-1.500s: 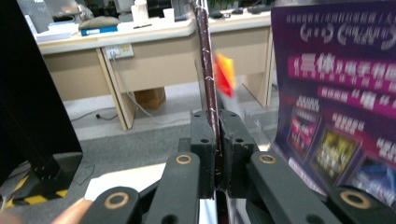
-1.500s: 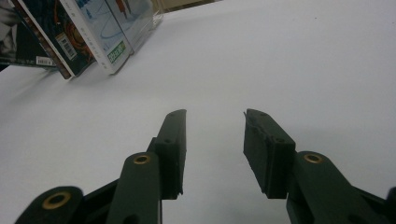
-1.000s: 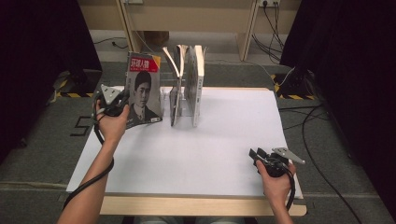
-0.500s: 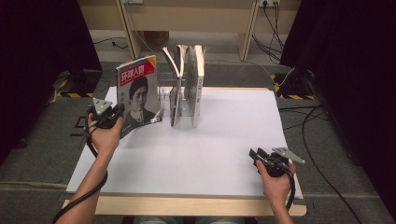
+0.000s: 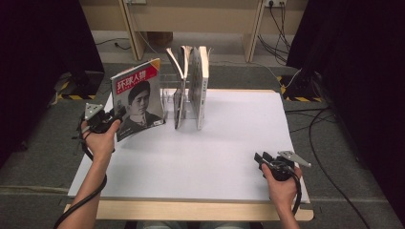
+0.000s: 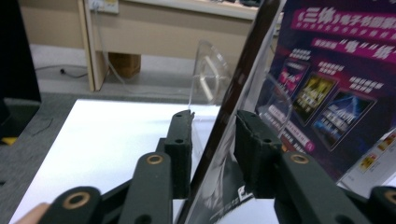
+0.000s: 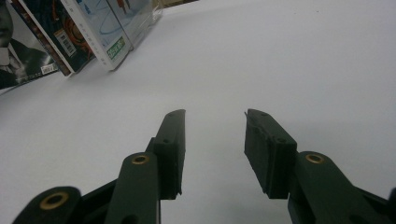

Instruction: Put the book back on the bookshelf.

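So, the left gripper (image 5: 116, 116) is being held at the magazine's (image 5: 138, 98) left edge, its jaws just having been opening, with the cover between them (a gap is showing on both sides). The magazine is leaning on the clear rack (image 5: 168, 99). Further right, the right gripper (image 5: 260, 160) is being rested on the white table (image 5: 229, 143), jaws apart and empty.

High view overhead facing forward, claw views close and low, sharing the white table (image 5: 224, 157).
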Available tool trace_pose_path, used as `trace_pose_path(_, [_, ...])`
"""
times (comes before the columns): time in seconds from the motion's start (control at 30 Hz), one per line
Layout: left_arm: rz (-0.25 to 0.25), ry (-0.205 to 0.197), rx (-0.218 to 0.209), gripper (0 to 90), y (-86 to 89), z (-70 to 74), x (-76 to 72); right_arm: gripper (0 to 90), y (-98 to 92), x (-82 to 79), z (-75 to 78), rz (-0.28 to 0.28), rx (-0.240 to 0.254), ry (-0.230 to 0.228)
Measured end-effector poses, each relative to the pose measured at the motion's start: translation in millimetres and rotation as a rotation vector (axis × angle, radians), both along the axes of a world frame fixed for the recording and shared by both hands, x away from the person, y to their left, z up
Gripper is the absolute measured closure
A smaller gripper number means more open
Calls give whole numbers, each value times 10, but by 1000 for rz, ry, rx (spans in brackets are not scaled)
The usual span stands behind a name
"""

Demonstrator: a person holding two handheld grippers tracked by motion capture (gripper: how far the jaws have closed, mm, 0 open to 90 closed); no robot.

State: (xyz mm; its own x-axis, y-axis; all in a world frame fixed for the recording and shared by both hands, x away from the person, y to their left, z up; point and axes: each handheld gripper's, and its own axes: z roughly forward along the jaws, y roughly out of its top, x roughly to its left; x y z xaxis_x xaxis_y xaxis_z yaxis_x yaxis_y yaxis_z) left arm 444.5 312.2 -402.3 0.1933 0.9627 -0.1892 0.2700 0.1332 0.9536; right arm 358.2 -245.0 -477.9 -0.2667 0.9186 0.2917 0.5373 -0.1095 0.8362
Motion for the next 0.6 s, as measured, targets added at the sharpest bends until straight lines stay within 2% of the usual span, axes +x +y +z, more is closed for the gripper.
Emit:
trace_pose_path(0.13, [-2,-40,6,631,-29,81,58,589,-3,1,-5,-1,0,4])
trace_pose_path(0.2, [5,-41,13,650,-40,120,79,589,-6,-1,-7,-1,0,6])
trace_pose_path(0.27, [-14,-41,-5,675,-44,139,92,588,-10,-1,-8,0,-2,4])
trace_pose_path(0.37, [-17,-38,15,718,-63,162,112,586,-4,9,-15,3,-2,7])
trace_pose_path(0.4, [-21,-36,1,739,-63,161,122,586,-6,12,-18,5,-10,3])
trace_pose_path(0.6, [-20,-35,-16,815,-54,200,101,585,-3,12,-24,4,-4,16])
